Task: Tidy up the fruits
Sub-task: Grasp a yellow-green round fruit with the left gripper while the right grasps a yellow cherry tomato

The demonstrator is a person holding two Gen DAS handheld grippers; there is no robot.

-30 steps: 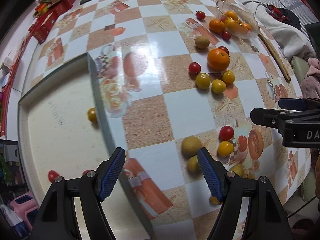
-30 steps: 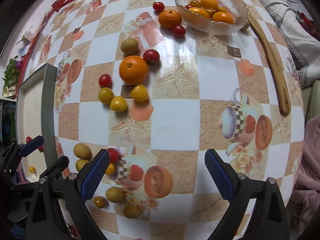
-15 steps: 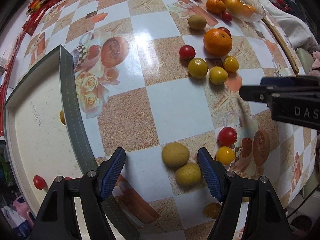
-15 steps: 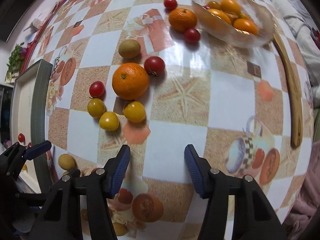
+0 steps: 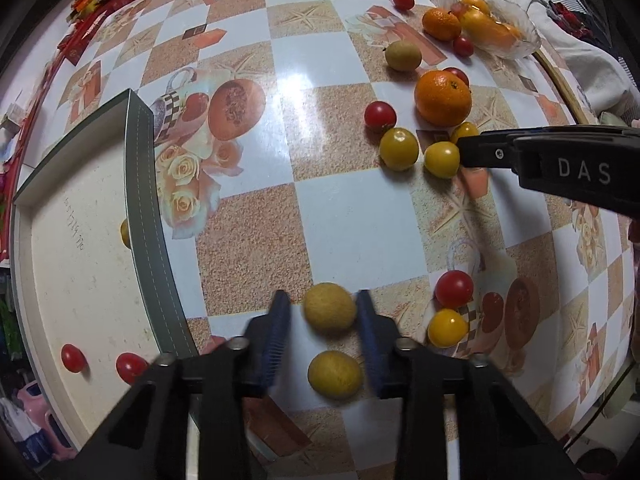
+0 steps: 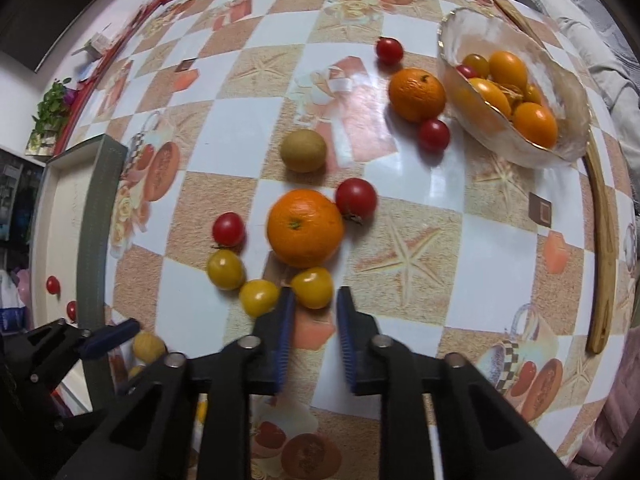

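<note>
Left claw (image 5: 323, 311) closing around a tan round fruit (image 5: 329, 309), pads just beside its sides, a small gap showing on the left; second tan fruit (image 5: 335, 373) lies nearer, between the arms. Right claw (image 6: 316, 304) narrow, a yellow cherry tomato (image 6: 312, 287) at its tips, grip unclear. Big orange (image 6: 305, 227) just beyond it. Tray (image 5: 138, 184) on the left of the checked surface (image 5: 360, 216) holds red tomatoes (image 5: 73, 358). Glass bowl (image 6: 568, 80) far right with orange fruit.
</note>
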